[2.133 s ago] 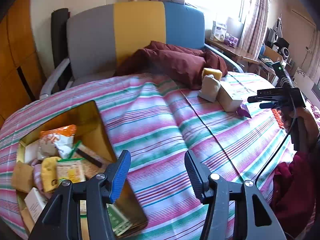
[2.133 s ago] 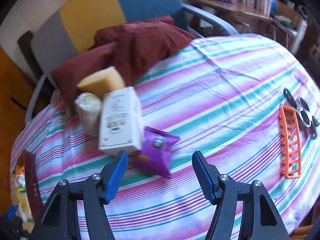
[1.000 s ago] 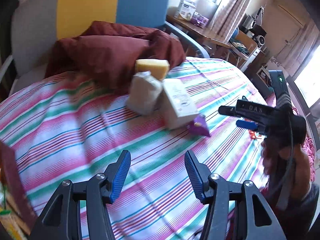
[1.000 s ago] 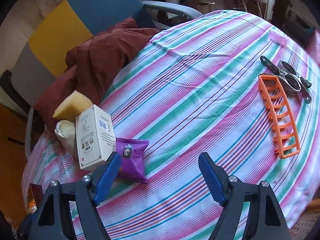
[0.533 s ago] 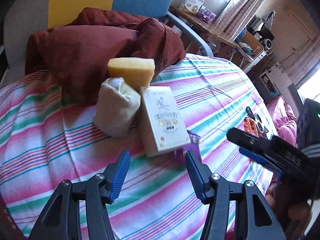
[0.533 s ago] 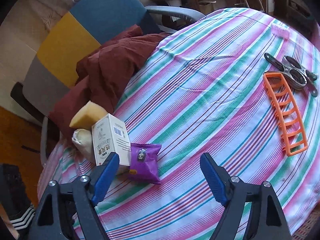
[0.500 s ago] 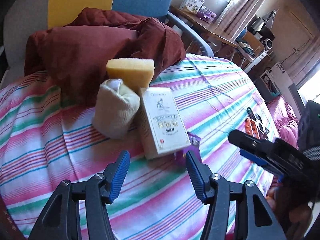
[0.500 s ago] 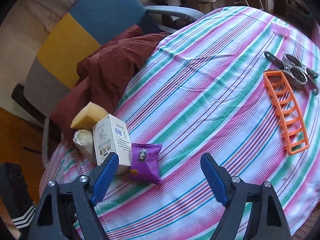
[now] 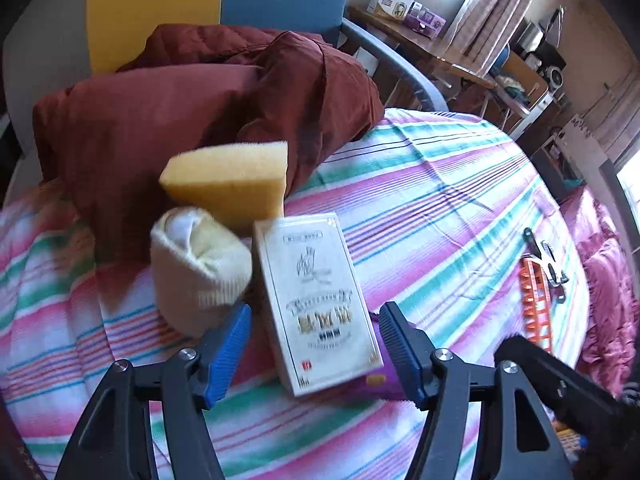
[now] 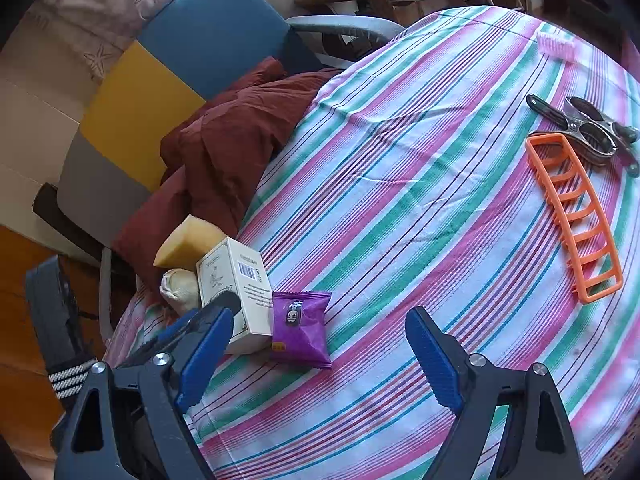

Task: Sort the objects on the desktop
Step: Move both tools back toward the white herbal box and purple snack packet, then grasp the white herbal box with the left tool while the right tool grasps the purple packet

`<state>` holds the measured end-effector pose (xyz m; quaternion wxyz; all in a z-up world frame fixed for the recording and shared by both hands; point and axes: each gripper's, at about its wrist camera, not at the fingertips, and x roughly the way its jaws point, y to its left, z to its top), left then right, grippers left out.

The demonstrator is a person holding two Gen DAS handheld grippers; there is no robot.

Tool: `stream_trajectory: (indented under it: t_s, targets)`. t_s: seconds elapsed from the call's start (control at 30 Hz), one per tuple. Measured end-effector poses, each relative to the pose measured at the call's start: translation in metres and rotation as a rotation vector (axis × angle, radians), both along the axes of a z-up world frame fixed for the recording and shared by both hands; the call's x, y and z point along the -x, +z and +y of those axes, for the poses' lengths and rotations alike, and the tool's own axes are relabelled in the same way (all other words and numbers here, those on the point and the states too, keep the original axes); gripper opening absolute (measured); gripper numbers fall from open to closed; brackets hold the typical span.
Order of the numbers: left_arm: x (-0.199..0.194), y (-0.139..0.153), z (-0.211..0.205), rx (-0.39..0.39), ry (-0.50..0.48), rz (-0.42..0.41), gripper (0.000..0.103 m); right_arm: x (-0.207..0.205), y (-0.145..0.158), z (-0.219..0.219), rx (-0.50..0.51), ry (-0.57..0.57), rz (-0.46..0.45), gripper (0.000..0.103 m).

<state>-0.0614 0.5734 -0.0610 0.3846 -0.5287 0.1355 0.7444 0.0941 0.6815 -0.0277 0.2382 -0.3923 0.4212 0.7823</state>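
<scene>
Our left gripper point(image 9: 314, 346) hangs over the white printed cardboard box point(image 9: 318, 302), which lies on the striped worktop point(image 9: 432, 208) against the cream rolled sock point(image 9: 200, 270) and over the purple foil snack packet point(image 10: 300, 328). Its jaws are opening, empty, astride the box. We judge it light, stiff and crushable, so grip its long sides. The right gripper point(image 10: 320, 354) is opening too, empty.

Both point steeply down: left hand-held gripper point(image 9: 314, 350) has its jaws opening, nothing gripped. Right hand-held gripper point(image 10: 316, 364) at its 3 o'clock, jaws opening too, empty.
</scene>
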Motion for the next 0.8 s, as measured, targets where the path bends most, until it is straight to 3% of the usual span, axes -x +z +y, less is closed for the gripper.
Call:
stream_trajectory:
  t_s: [0.3,0.57,0.8]
  targets:
    - [0.003,-0.022,0.022,0.074,-0.024,0.009,0.067,0.000,0.000,0.001,-0.014,-0.003,-0.016,0.089]
    - [0.000,-0.025,0.023,0.057,-0.058,0.032,0.066,0.001,-0.004,0.001,-0.021,-0.005,-0.041,0.089]
    - [-0.013,-0.019,0.007,0.018,-0.106,0.107,0.054,0.006,-0.010,0.003,-0.044,-0.003,-0.089,0.089]
